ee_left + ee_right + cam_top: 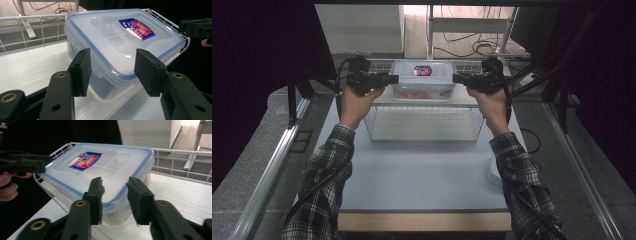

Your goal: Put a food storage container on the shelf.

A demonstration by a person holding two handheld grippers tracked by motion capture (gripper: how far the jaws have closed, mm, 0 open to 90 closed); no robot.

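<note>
Plaid sleeves reach up from the near edge of the pale table (422, 175), well short of the wire basket (422, 131) that stands at the table's far half. A white plate (493, 172) lies near the basket's right front corner, part hidden by the right forearm.

Above the basket's far part, a clear plastic container (423, 80) with a blue-rimmed lid and a red and blue label sits between both tools. Something reddish shows through its wall.

At the basket's left side, the left gripper (393, 79) points level toward the container's left end. In the left gripper view its jaws stand about half open astride the container's near corner (120, 75), and the pads show a gap to the plastic.

At the basket's right side, the right gripper (458, 78) points at the container's right end. In the right gripper view its jaws are narrower, with the lid's rim (113, 201) between them; whether the pads press on it cannot be told.
</note>
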